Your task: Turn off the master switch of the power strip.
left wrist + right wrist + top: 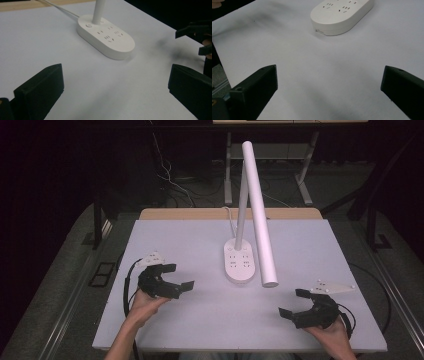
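Observation:
A white desk lamp stands mid-table: its oval base carries socket holes, a grey stem rises from it, and a long white light bar slants down toward me. The same base lies ahead in the left gripper view, and the base appears at the top of the right gripper view. My left gripper rests open left of the base, jaws wide apart and empty. My right gripper sits open at the front right, also empty. Across the table in the left gripper view is the right gripper.
The pale table top has a wooden strip along its far edge. The lamp's white cord runs off the back. Table legs and cables stand on the dark floor behind.

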